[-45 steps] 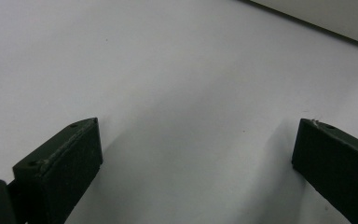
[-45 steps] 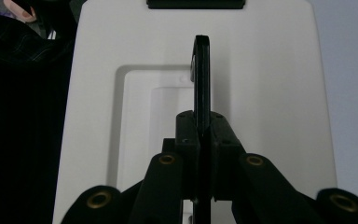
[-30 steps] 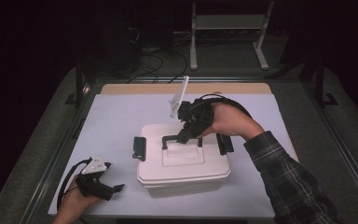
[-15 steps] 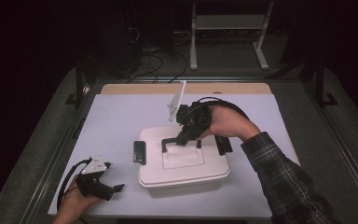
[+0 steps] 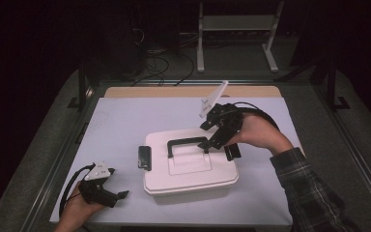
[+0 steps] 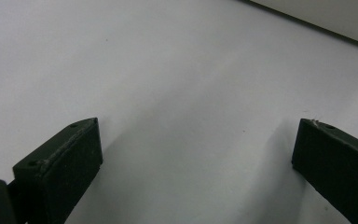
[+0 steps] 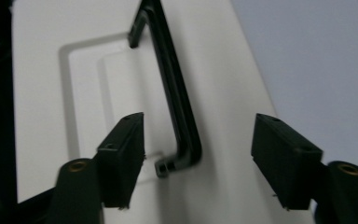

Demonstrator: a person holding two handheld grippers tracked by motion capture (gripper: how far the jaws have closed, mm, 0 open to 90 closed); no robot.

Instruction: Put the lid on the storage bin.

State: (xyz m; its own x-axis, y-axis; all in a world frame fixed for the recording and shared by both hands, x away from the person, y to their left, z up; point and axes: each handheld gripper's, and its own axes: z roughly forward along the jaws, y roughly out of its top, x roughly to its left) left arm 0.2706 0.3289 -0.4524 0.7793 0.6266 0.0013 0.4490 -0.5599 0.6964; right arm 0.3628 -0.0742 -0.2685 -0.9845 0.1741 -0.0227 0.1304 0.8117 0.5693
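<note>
White table (image 5: 125, 121), white box (image 5: 188, 166), black handle (image 5: 186, 143)

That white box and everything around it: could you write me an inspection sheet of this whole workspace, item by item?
Surface: pale sheet covering the table, bare wood strip at the far edge.
Job's things: white box, lid on, black handle standing up; black latch on its left end.
Clutter: nothing seen.
Grippers: left gripper open, low over the sheet near the front left corner; right gripper open, jaws on either side of the handle's end, not touching it.
Cables: one trails from each gripper; more lie on the floor behind.
Surroundings: dark room, white stand beyond the table.
</note>
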